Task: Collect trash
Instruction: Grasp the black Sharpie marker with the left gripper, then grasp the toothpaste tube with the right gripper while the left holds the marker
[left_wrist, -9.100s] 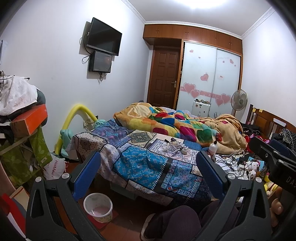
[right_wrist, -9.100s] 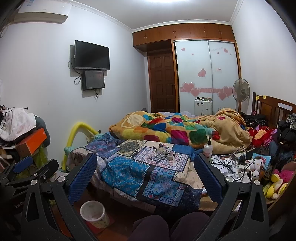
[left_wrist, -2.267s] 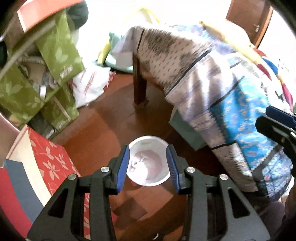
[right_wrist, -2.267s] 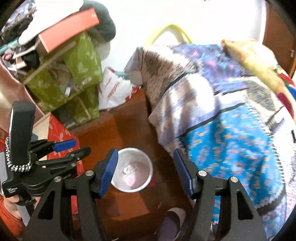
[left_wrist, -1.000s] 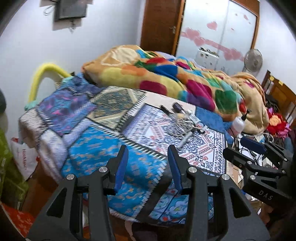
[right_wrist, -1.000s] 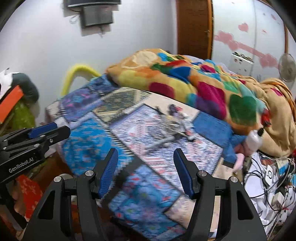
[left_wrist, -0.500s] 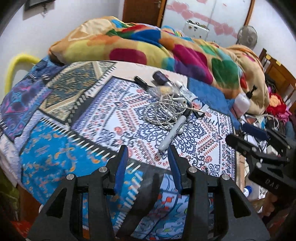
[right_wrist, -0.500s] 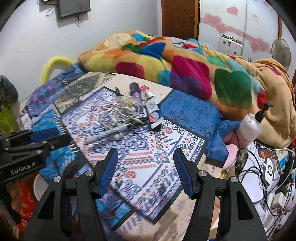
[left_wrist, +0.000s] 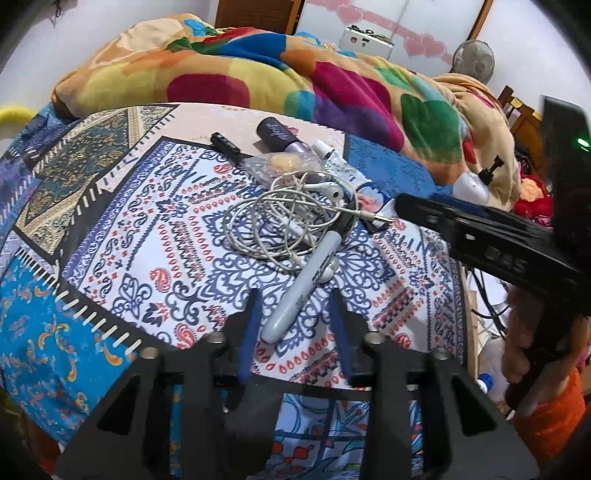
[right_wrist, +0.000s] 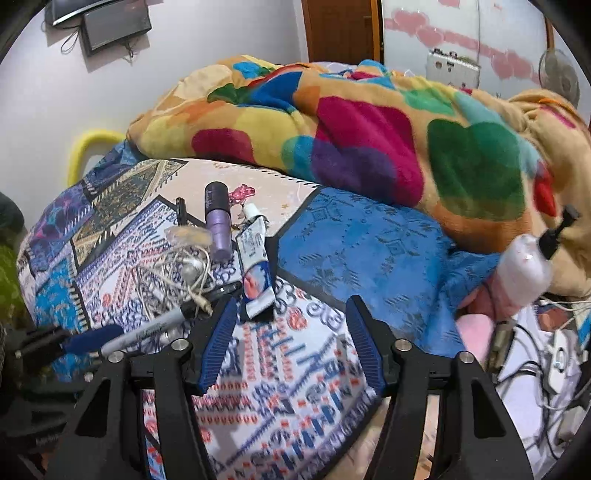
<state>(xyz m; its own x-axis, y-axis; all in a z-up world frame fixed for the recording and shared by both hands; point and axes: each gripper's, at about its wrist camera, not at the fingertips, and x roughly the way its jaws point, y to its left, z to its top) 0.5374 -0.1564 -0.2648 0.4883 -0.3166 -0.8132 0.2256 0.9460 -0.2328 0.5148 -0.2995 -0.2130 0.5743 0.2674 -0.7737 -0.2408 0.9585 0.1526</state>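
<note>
Litter lies bunched near the middle of the patterned bedspread (left_wrist: 122, 236): a white marker (left_wrist: 303, 284), a tangle of earphone cable (left_wrist: 280, 221), a squeezed tube (right_wrist: 255, 269), a purple bottle (right_wrist: 218, 221) and a clear wrapper (left_wrist: 280, 162). Bare spread runs from the pile to the near edge; a rumpled colourful blanket (right_wrist: 369, 140) closes the far side, and cables and a pump bottle (right_wrist: 524, 266) crowd the right edge. The left gripper (left_wrist: 293, 321) has just been closing; its fingers straddle the marker's near end without pressing it, nothing grasped. The right gripper (right_wrist: 291, 343), also narrowing, stands apart and empty just short of the tube. Both tilt steeply down; a hand (left_wrist: 532, 350) grips the right one.
</note>
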